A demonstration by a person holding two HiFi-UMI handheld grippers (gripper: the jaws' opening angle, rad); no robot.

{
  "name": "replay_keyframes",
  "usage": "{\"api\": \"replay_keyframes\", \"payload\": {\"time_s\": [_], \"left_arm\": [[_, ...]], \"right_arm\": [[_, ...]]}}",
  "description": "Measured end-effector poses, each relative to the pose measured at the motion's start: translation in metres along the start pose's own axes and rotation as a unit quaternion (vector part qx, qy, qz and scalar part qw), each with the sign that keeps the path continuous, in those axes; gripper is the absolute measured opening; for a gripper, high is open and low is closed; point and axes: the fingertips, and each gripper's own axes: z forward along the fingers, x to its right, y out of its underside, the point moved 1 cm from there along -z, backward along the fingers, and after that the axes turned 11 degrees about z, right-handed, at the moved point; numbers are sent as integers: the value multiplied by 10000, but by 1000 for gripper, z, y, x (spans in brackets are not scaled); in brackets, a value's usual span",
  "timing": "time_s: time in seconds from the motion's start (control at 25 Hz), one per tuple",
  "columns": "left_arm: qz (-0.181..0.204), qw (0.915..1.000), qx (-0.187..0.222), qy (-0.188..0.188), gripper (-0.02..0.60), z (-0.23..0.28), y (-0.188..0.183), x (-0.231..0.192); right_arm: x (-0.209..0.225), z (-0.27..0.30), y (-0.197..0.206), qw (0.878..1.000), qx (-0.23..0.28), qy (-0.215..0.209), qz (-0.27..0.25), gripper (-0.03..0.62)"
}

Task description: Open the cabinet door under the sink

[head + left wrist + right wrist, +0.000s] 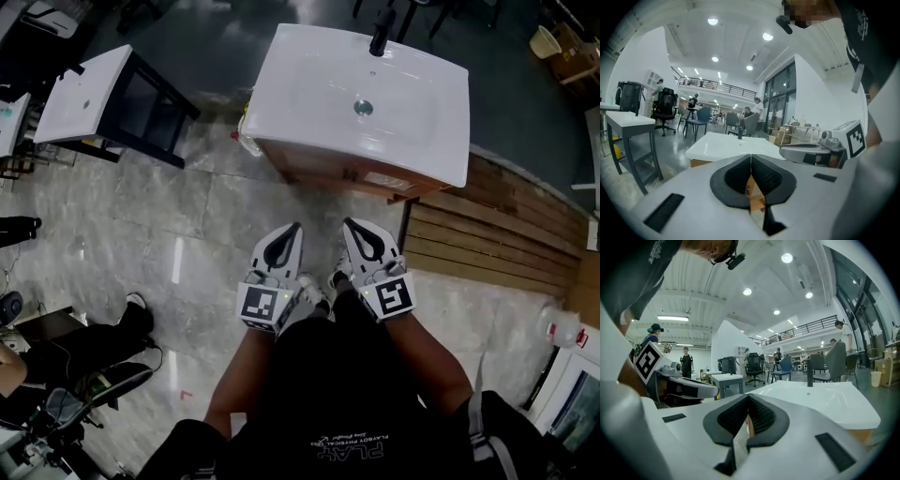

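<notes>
A white sink [361, 98] with a black tap [381, 33] sits on a wooden cabinet [342, 173] on the floor ahead of me. Only a thin strip of the cabinet's front shows under the basin, and no door detail is visible. My left gripper [289, 239] and right gripper [358, 234] are side by side, short of the cabinet, both shut and empty. In the left gripper view the left gripper [751, 160] points at the sink [736, 143], its jaws together. The right gripper [748, 400] likewise faces the sink [820, 397].
A second white-topped black stand [94, 94] is at the far left. A slatted wooden platform [497, 234] lies right of the cabinet. A seated person's legs [84, 347] and gear are at the lower left. Marble floor [187, 225] lies between.
</notes>
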Motion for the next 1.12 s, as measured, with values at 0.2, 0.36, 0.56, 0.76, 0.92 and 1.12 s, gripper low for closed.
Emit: {"api": "replay_keyframes", "payload": {"time_s": [0.2,0.36,0.56,0.76,0.92,1.12], "left_arm": [[-145,9996,-205,88,23,45,24,2],[-125,9991,-368,140,23,79,49,3],[-175,9981,-559,186,23,117,88,6],[-229,9967,-680,379,23,162,123,13],[-178,9962,-732,432,23,186,158,15],[-258,9952,-856,407,23,212,202,11]], "right_arm": [[37,15,23,9995,5,256,211,25],[69,31,44,9984,-38,495,282,25],[108,43,79,9945,-99,880,552,24],[141,60,128,9919,-269,952,796,25],[164,73,161,9900,-251,1006,960,25],[186,84,201,9860,-390,1139,1152,25]]}}
